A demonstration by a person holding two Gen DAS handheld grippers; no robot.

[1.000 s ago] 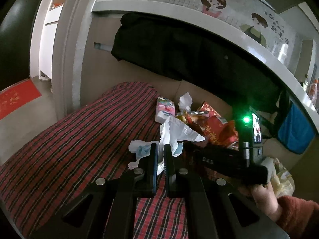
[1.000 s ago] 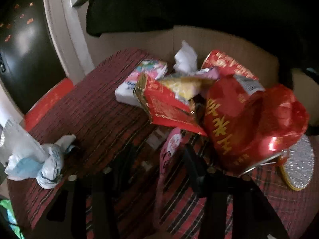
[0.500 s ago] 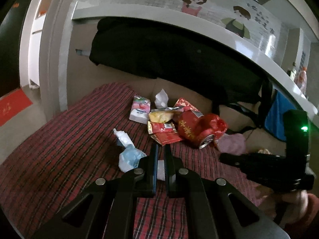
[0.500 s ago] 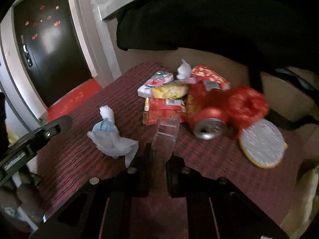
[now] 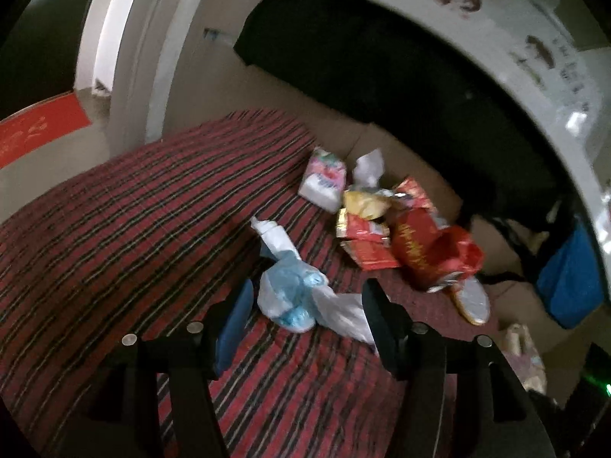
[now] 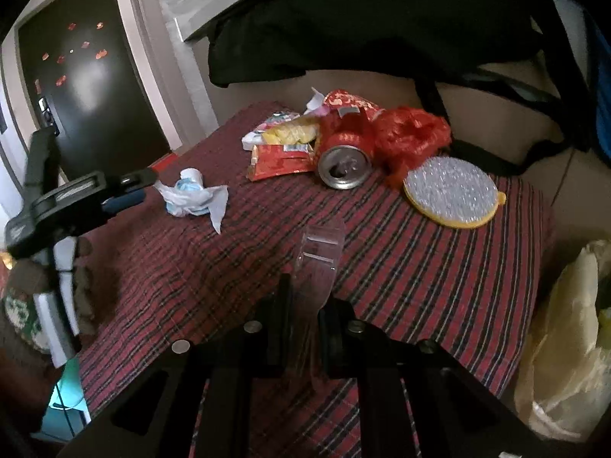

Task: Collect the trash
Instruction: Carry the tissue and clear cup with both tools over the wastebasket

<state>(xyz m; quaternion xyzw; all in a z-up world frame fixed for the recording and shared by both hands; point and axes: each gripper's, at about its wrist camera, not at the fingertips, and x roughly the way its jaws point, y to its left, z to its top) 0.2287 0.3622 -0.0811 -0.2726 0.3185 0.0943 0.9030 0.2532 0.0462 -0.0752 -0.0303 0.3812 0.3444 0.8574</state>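
Note:
A crumpled white and blue wad [image 5: 294, 294] lies on the red plaid cloth [image 5: 126, 229]. My left gripper [image 5: 307, 313] straddles the wad with its jaws opening, and the pads do not press on it. The right wrist view shows the left gripper [image 6: 141, 187] just left of the wad [image 6: 194, 194]. My right gripper [image 6: 307, 305] is shut on a clear plastic piece [image 6: 319, 255] that sticks out ahead of it. Beyond it is a pile with a red can [image 6: 345, 160], a red bag [image 6: 412, 137], a red wrapper [image 6: 282, 160] and a yellow wrapper [image 6: 294, 133].
A tissue pack [image 5: 324, 183] and a round silver disc with a yellow rim [image 6: 450, 191] lie by the pile. A black coat [image 6: 362, 26] hangs over the seat back. A pale plastic bag [image 6: 565, 343] stands at the right, and a dark door [image 6: 84, 76] at the left.
My left gripper has opened and let the white and blue wad down onto the cloth. My right gripper has shut on the clear plastic piece and drawn back from the pile.

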